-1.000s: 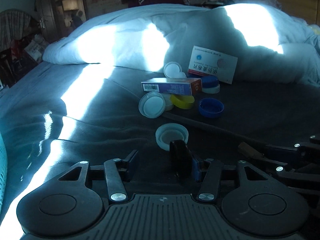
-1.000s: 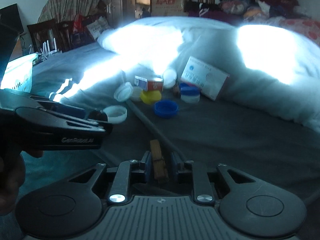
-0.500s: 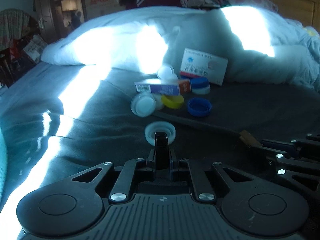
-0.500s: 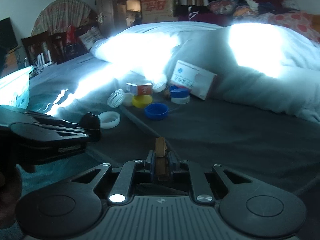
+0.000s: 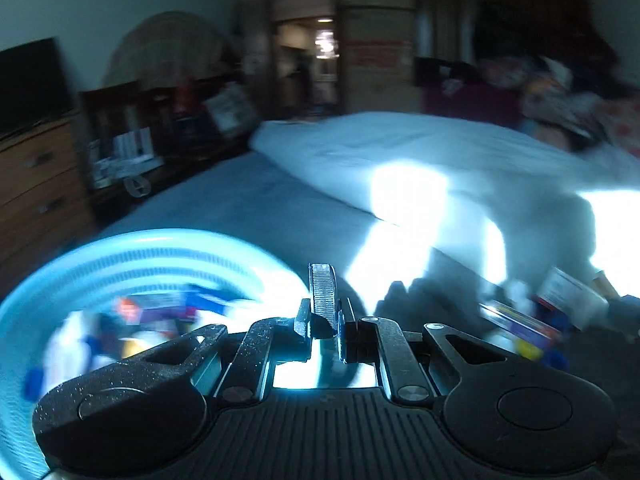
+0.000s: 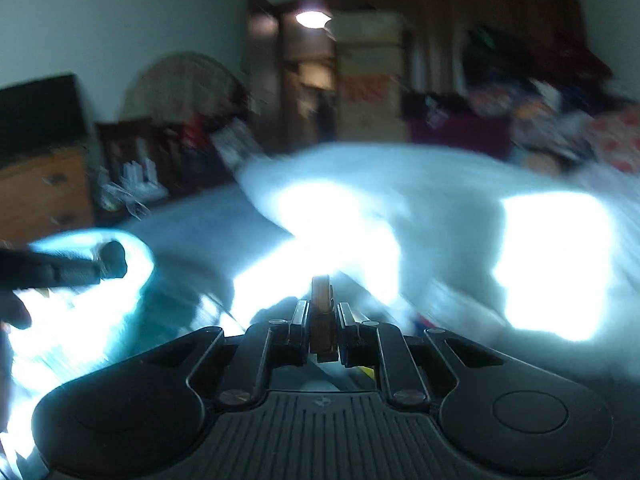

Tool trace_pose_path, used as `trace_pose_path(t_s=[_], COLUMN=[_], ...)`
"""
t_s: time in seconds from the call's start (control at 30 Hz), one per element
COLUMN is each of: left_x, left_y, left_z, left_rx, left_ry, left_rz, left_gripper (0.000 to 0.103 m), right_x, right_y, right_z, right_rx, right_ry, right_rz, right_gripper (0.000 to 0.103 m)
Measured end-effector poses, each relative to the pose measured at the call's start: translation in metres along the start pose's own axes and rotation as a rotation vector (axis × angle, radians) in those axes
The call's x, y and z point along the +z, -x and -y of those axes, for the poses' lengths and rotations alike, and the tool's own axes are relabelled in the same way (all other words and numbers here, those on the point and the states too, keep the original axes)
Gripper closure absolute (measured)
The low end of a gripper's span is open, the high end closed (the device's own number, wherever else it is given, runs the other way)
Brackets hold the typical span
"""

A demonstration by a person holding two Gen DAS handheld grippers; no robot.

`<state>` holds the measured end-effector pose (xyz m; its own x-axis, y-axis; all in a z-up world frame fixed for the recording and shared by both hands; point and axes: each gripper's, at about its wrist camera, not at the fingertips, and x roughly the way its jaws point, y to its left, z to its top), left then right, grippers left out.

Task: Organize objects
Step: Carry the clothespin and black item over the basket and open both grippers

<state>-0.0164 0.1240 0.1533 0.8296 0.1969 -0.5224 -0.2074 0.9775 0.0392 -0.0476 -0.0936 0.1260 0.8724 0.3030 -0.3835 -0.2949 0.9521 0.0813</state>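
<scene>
My left gripper (image 5: 322, 322) is shut on a round ribbed bottle cap (image 5: 323, 288), held on edge above the near rim of a light blue plastic basket (image 5: 160, 240). Several caps and boxes lie blurred inside the basket. In the right wrist view the left gripper (image 6: 108, 260) shows at the left with the dark cap (image 6: 114, 257) at its tip, over the basket's rim (image 6: 136, 252). My right gripper (image 6: 322, 326) is shut on a wooden clothespin (image 6: 321, 296) that sticks forward, lifted above the bed.
At the right of the left wrist view lie a blue box (image 5: 516, 322), a white box (image 5: 572, 298), a yellow cap (image 5: 528, 350) and a blue cap (image 5: 556, 358). A white duvet (image 5: 400, 152) is heaped behind them. A wooden dresser (image 5: 36, 176) and cluttered shelves stand left.
The left gripper closed on the dark cap, then lifted and swung left to the basket. The right gripper rose and turned left with the clothespin in it.
</scene>
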Motion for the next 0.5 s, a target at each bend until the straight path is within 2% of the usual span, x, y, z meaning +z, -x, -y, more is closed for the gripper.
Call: trace_pose_path(t_s=[0.2, 0.33, 0.5], left_x=[0.017, 0.020, 0.019], left_y=[-0.001, -0.003, -0.003], left_z=[-0.080, -0.113, -0.137], left_rx=[0.133, 0.171, 0.182], left_ry=[0.144, 0.199, 0.240], left_rz=[-0.011, -0.022, -0.036], left_gripper=[0.090, 0.090, 0.090], right_x=[0.063, 0.086, 0.095], right_y=[-0.018, -0.035, -0.050], right_z=[-0.080, -0.128, -0.175], right_rx=[0.186, 0.264, 0.321], right_ry=[0.047, 0.082, 0.125], right_rz=[0.060, 0.048, 0.006], right_gripper=[0.088, 0.088, 0.088])
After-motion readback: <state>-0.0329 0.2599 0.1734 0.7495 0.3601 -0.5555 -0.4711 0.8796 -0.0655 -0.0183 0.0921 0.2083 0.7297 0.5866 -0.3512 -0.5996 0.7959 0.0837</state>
